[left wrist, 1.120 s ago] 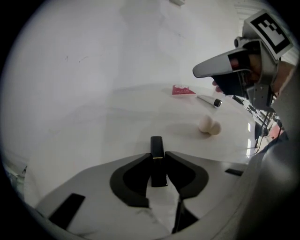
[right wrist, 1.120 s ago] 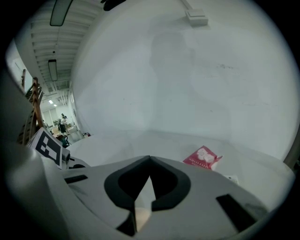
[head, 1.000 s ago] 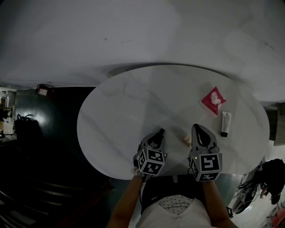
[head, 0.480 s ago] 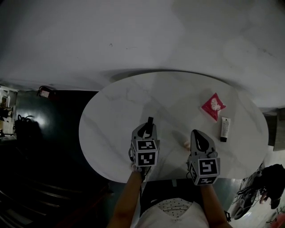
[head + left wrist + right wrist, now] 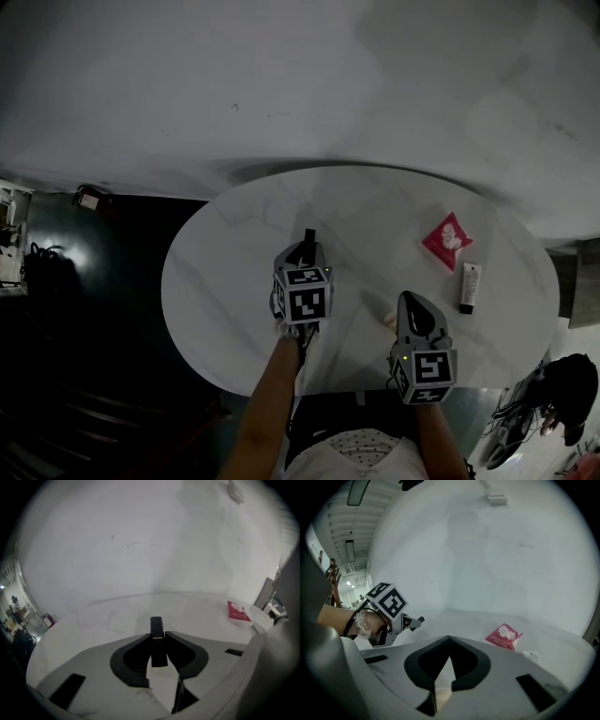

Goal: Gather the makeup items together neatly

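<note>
Clearly the left tool [image 5: 158,638] is pinching a slim black stick [image 5: 156,629]. The stick stands upright between the two pads, its top end poking out past the tips, with a thin pale band across it at the level of the tips. The right tool [image 5: 450,640] has its jaws pressed together with nothing between them. Through the gap lower down in the jaws, a bit of a small pale item [image 5: 440,698] shows.

Everything sits on an oval white marbled counter [image 5: 234,253], and the red packet [image 5: 446,235] serves as the marker for places. The packet lies flat towards the counter's right side, turned cornerwise in the head view, with a white pattern on its face. A white tube [image 5: 469,287] lies just beside the packet, on its near right side; the two are close but not touching. The tube's length runs roughly from the far side towards the person.

The left tool with the black stick is over the middle of the counter, well to the left of the red packet and a little nearer the person. The right tool is nearer the person than the packet and slightly to its left, close to the counter's near edge. The pale item lies on the counter just left of the right tool, likewise nearer the person than the packet. In the right gripper view, the left tool shows well to the left of the packet, with the person's hand [image 5: 365,623] behind its marker cube.
</note>
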`<state>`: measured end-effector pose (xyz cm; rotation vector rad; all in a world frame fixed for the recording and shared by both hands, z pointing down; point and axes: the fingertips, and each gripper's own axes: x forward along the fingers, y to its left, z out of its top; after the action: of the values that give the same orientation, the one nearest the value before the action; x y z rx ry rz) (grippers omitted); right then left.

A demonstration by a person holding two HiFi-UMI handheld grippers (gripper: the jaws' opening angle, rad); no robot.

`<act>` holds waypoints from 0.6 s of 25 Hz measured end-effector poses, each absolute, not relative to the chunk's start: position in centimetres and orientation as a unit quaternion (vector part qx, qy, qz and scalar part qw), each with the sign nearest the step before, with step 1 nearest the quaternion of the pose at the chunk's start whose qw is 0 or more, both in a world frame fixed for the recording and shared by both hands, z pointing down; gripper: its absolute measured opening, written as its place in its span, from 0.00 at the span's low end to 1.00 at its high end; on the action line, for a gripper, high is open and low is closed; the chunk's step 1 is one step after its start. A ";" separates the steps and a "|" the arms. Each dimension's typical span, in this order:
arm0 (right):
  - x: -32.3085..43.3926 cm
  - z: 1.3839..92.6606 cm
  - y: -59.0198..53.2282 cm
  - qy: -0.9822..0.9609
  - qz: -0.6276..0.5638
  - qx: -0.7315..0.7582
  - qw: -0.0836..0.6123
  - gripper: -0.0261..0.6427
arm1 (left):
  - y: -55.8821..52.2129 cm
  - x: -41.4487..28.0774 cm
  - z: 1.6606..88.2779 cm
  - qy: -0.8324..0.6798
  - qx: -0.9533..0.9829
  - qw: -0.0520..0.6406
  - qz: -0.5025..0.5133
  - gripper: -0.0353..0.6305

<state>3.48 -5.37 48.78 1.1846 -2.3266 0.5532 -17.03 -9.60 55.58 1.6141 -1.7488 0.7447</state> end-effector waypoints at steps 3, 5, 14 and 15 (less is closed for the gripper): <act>3.4 48.9 -5.4 -0.846 0.203 0.433 0.236 0.03 | -10.1 -17.5 56.6 -0.666 0.606 0.326 0.287 0.26; 3.3 49.1 -5.5 -0.844 0.204 0.434 0.240 0.03 | -10.5 -17.7 57.2 -0.669 0.601 0.331 0.286 0.26; 3.5 49.6 -5.8 -0.839 0.207 0.438 0.248 0.03 | -11.4 -17.9 58.5 -0.676 0.588 0.340 0.286 0.26; 3.5 49.6 -5.9 -0.839 0.207 0.438 0.248 0.03 | -11.3 -17.9 58.7 -0.674 0.589 0.343 0.284 0.26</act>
<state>3.55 -5.89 49.61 1.1940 -2.2865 0.5647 -17.88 -11.32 58.71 1.5315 -1.7529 0.7392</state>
